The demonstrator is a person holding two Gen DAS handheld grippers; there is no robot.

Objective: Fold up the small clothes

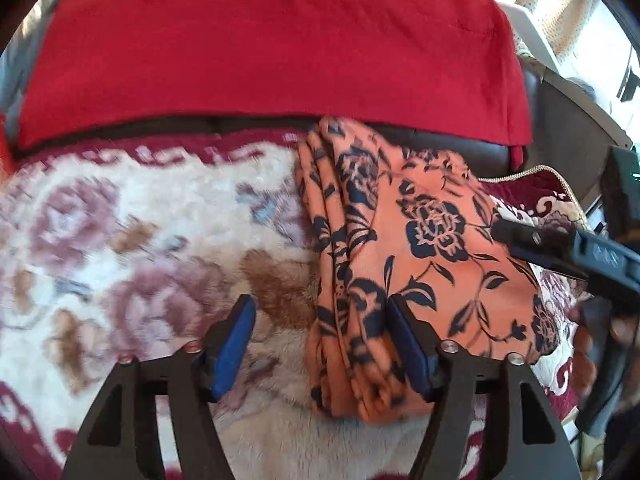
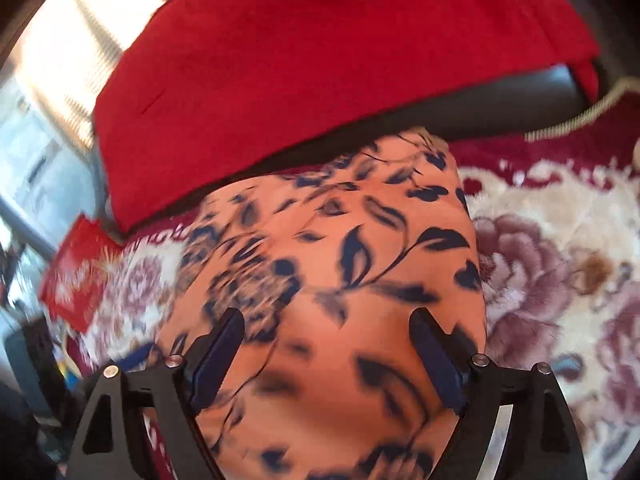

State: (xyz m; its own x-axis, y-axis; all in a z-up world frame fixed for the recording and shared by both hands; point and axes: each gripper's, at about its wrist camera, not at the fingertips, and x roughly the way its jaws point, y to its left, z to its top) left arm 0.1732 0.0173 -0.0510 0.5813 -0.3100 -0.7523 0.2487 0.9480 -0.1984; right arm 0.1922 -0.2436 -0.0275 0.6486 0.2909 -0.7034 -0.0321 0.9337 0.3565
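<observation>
An orange garment (image 1: 404, 264) printed with dark blue flowers lies folded in layers on a cream-and-maroon floral blanket (image 1: 132, 220), just in front of a red cloth (image 1: 272, 52) draped over a dark backrest. The left claw (image 1: 320, 352) hangs wide apart over the garment's left edge. The right claw (image 2: 326, 356), also spread wide, hovers above the fabric, gripping nothing.

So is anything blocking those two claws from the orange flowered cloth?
Nothing visible. The left gripper hangs open at the orange cloth's folded edge, and the right gripper hangs open right over it on the floral blanket.
</observation>
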